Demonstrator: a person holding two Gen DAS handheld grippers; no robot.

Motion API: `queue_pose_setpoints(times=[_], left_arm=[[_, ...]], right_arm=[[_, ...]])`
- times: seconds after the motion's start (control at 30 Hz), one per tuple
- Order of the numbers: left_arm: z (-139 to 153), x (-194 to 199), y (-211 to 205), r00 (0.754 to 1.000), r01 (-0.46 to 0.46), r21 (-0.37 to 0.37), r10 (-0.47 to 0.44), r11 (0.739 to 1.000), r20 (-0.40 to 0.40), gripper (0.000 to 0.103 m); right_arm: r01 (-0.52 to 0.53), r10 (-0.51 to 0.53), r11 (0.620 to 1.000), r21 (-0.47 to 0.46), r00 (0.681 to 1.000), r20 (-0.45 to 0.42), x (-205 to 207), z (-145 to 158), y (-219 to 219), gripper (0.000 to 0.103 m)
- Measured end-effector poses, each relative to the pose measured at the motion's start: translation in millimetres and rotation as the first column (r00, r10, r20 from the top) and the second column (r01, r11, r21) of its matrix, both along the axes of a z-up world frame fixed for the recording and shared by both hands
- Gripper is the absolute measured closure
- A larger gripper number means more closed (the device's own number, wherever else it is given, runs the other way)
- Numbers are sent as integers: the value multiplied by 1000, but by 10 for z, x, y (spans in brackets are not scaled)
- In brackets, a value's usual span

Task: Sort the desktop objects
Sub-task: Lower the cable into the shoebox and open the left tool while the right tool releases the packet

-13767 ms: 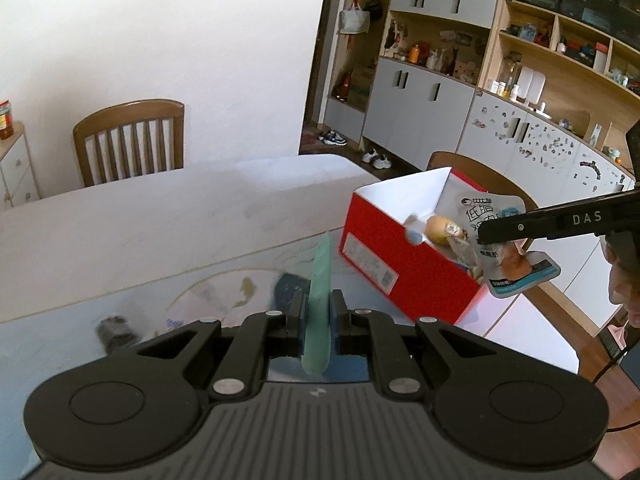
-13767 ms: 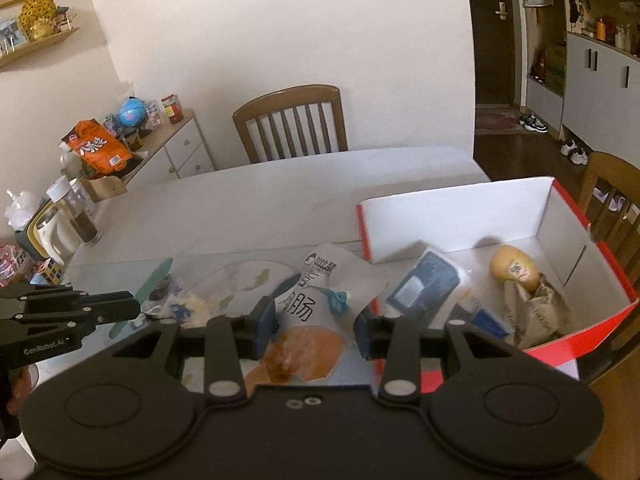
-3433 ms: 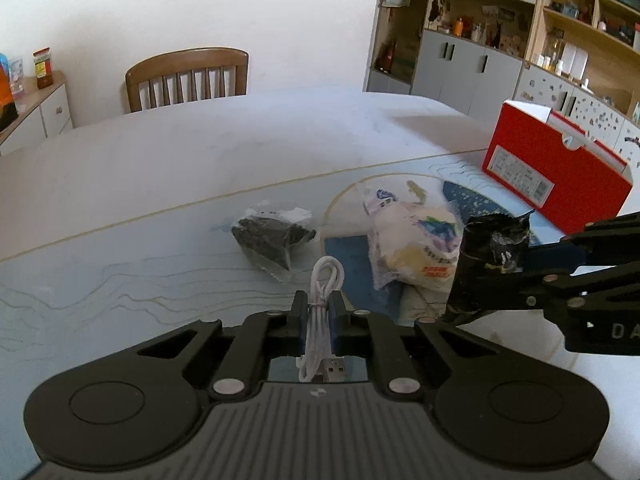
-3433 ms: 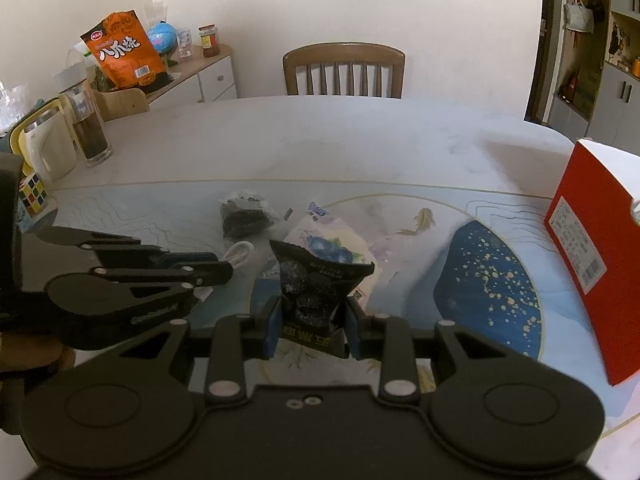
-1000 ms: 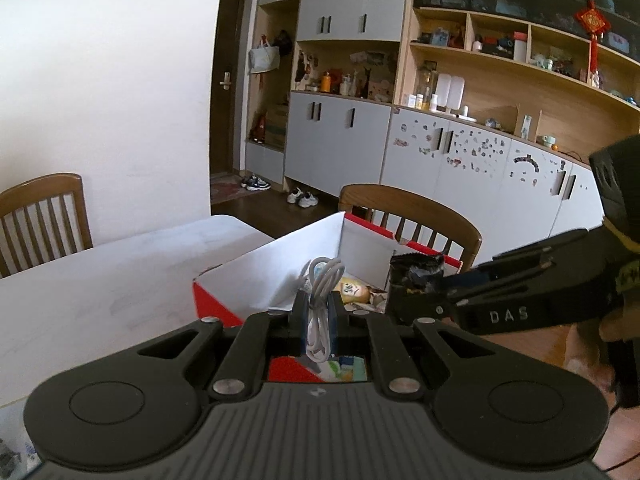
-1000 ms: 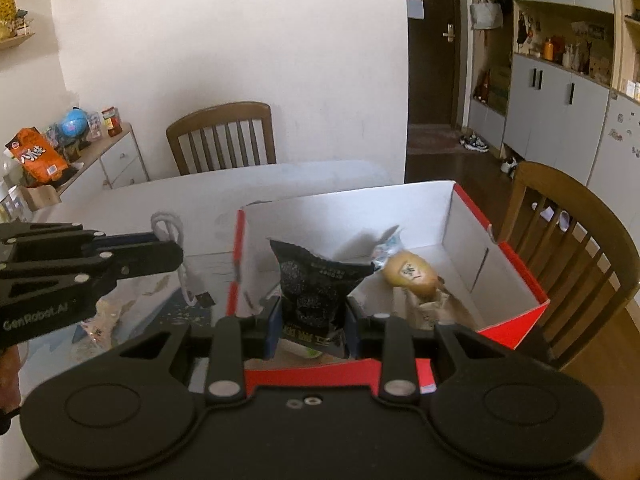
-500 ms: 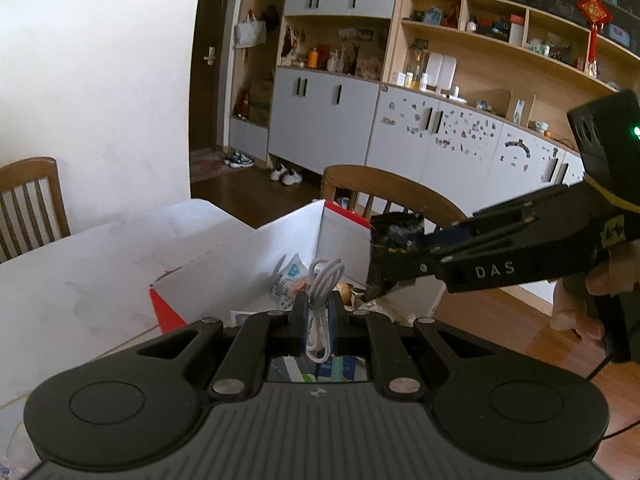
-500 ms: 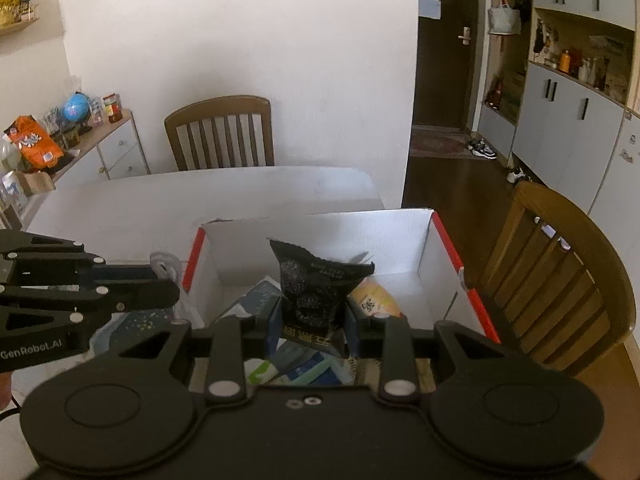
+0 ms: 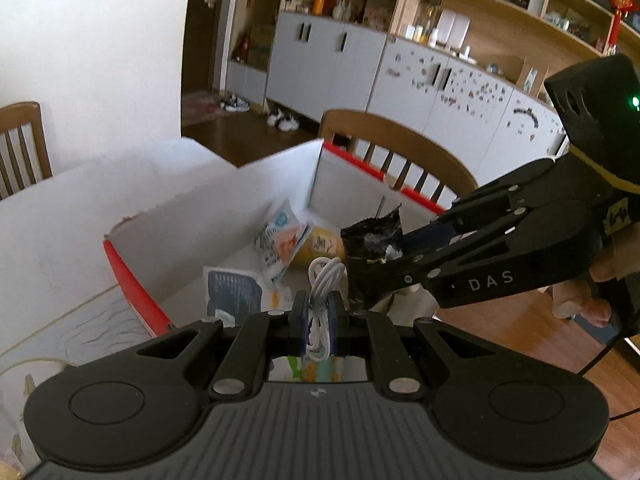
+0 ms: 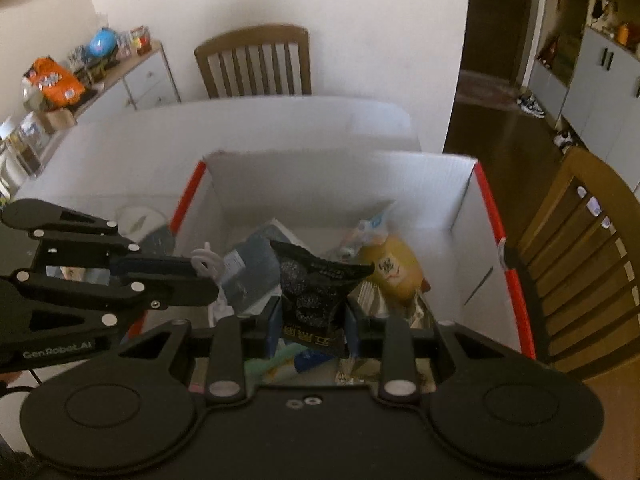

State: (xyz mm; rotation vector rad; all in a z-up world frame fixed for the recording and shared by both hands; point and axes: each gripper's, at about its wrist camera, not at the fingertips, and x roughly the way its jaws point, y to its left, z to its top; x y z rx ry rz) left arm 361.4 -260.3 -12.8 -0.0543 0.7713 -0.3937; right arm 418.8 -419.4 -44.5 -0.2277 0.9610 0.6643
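- A coiled white cable (image 9: 323, 280) is pinched between the clenched jaws of the left gripper (image 9: 318, 322); its loop stands up above the fingers.
- A black snack bag (image 10: 316, 292) is clamped upright between the jaws of the right gripper (image 10: 312, 330), its crimped top edge spread above the fingers.
- Both grippers are held over the near part of the open red box (image 10: 486, 196), whose inner walls are white.
- In the left wrist view the right gripper is seen coming in from the right, with the black bag just beside the cable loop; whether they touch cannot be told.
- In the right wrist view the left gripper is seen at the box's left edge, with the cable end over the box interior.
- Inside the box a yellow round pack (image 10: 394, 270) lies toward the far right, a printed pouch (image 9: 280, 240) leans against it, and a blue-grey packet (image 9: 234, 288) lies toward the left wall.
- The box stands at the table (image 10: 280, 120) edge next to a wooden chair (image 10: 580, 264).
- A second chair (image 10: 256, 62) stands at the table's far side.
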Motion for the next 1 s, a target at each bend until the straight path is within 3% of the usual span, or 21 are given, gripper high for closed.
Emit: queue_pose_setpoints(times=[0.27, 1.0], left_arm=[[-170, 156, -120, 995, 39, 23, -37, 999, -88, 94], [-350, 408, -229, 979, 67, 63, -53, 996, -198, 94]], right_arm=[[-21, 19, 999, -50, 999, -39, 206, -211, 15, 72], [-94, 78, 989, -115, 988, -137, 616, -591, 284, 72]])
